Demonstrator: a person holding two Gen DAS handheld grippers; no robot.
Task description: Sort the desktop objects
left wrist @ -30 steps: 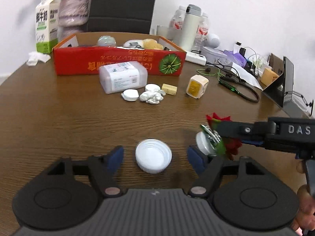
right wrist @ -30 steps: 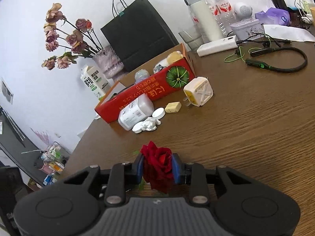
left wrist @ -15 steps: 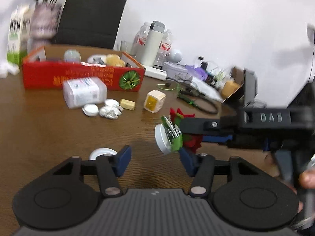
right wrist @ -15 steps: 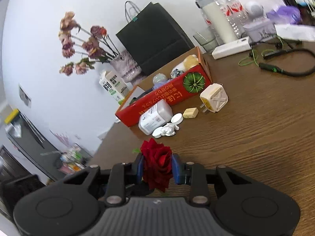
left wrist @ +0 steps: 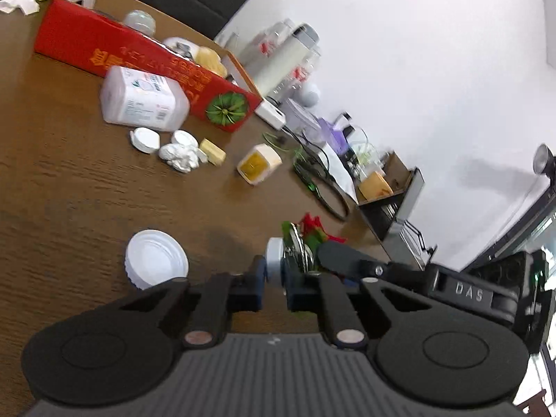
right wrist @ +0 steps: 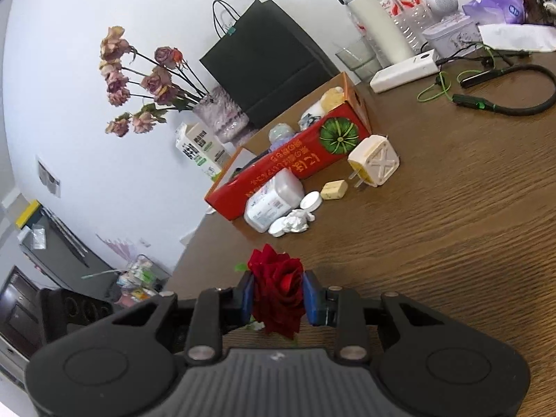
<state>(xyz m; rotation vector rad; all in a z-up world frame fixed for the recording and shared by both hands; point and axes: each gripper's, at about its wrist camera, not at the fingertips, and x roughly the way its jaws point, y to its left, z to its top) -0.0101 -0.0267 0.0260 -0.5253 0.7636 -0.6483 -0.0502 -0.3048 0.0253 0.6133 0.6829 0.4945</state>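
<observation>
Above the near edge of the table (right wrist: pixel 469 243), the right gripper (right wrist: pixel 278 297) is clamped on a red rose (right wrist: pixel 278 292), its blue pads pressing the bloom from both sides. In the left wrist view, the left gripper (left wrist: pixel 274 283) has closed to a narrow gap on a small white base (left wrist: pixel 275 262) at the other end of the same flower, where green leaves and some shiny metal show, so both grippers hold one object between them, off the wood. A white lid (left wrist: pixel 156 264) lies flat on the table just left of the left gripper. Farther back stands a red box (right wrist: pixel 295 163) that already has a few things in it, with a plastic bottle (right wrist: pixel 274 199) lying against its front, then small caps, crumpled foil (right wrist: pixel 295 224), a yellow block (right wrist: pixel 334 189) and a plug adapter (right wrist: pixel 373 161) beside it. The main risk, as I judge it, is the double hold: if the two grippers drift apart or twist against each other, the rose could tear from its base or petals could crush. The left grip catches only the edge of the base and may slip. A release at this height could drop the flower onto the lid, or send it rolling off the table's edge.
</observation>
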